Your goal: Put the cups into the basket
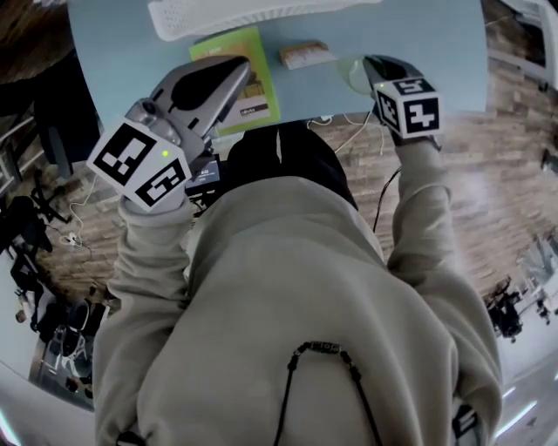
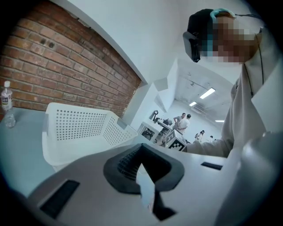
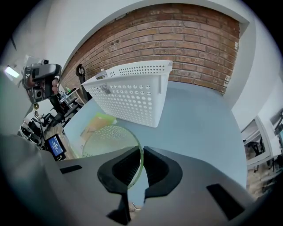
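Where the right gripper (image 3: 140,154) closes, its two dark pads (image 3: 126,165) pinch the thin wall of a translucent green cup (image 3: 108,139) at its rim; the cup's body stands off to the left of the jaws. From above, this cup (image 1: 353,77) sits under the right gripper (image 1: 370,65), close to the near edge of the desk (image 1: 436,43) and towards its right end. Whether its base touches the desk cannot be told.

The left gripper (image 2: 141,154) has its pads (image 2: 126,161) drawn together at the tips, and nothing is seen gripped between them. It is held over the near edge of the desk, left of centre, above a green pad (image 1: 222,48).

A small tan box (image 1: 303,55) lies between the green pad and the cup. The white perforated basket (image 1: 227,16) stands at the far edge of the desk, well apart from the cup; in the right gripper view it (image 3: 132,95) rises straight ahead of the jaws. No cup can be seen in its visible part (image 2: 79,128). A clear bottle (image 2: 6,103) stands upright on the desk beyond the basket, by the brick wall.
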A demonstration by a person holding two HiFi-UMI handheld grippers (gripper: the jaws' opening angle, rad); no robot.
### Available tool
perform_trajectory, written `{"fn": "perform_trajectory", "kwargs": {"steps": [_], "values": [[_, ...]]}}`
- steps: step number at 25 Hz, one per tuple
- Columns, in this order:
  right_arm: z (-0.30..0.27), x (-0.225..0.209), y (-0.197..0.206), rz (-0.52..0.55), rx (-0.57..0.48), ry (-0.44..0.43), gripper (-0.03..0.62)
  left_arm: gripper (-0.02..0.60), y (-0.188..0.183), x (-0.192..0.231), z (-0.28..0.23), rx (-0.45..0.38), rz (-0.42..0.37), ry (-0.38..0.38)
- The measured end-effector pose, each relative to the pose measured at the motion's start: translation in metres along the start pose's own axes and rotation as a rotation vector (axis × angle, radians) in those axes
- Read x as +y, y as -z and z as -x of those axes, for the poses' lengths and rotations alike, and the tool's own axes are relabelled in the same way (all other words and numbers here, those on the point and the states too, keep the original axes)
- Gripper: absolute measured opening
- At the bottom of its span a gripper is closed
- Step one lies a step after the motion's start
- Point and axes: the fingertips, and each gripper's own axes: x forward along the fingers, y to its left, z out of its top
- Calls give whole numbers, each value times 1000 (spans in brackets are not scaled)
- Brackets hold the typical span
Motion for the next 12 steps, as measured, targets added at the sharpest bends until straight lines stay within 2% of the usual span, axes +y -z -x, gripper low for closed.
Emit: {"fn": "perform_trajectory", "kwargs": {"steps": [12], "values": [[47,11,-43,108,-36,-20,34,-2,-53,-22,24,-71,-89,-24]]}}
